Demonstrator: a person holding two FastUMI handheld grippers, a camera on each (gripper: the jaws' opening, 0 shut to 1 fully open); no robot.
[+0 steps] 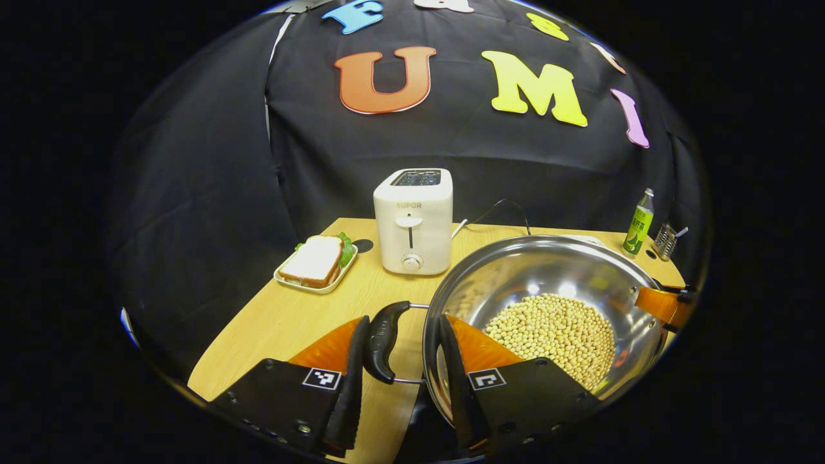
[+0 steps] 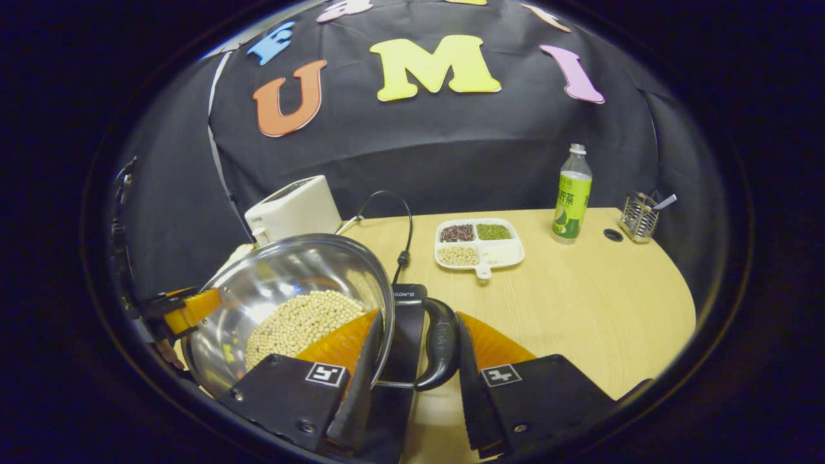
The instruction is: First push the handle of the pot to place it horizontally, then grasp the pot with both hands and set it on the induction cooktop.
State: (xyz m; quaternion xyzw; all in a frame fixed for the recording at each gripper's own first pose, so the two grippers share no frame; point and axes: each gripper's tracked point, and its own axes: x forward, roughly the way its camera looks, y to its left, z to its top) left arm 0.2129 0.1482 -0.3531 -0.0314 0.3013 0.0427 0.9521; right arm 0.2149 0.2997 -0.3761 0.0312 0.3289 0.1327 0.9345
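Note:
A steel pot [image 1: 548,270] holding soybeans [image 1: 554,328] hangs between both grippers. My left gripper [image 1: 403,319] clamps its black left handle [image 1: 383,341]: one finger is outside the handle, the other inside the rim. My right gripper [image 2: 417,316] holds the black right handle [image 2: 441,341] the same way, with its other finger inside the pot [image 2: 290,270]. The black induction cooktop [image 2: 407,322] lies under the pot's right side. The right gripper [image 1: 664,303] shows at the pot's far rim in the left gripper view, and the left gripper [image 2: 187,309] in the right gripper view.
A white toaster [image 1: 412,225] and a sandwich on a plate [image 1: 316,261] stand behind the pot. A divided dish of beans [image 2: 480,248], a green bottle [image 2: 570,193], a wire holder [image 2: 639,216] and a black cable [image 2: 399,219] sit on the wooden table [image 2: 580,309].

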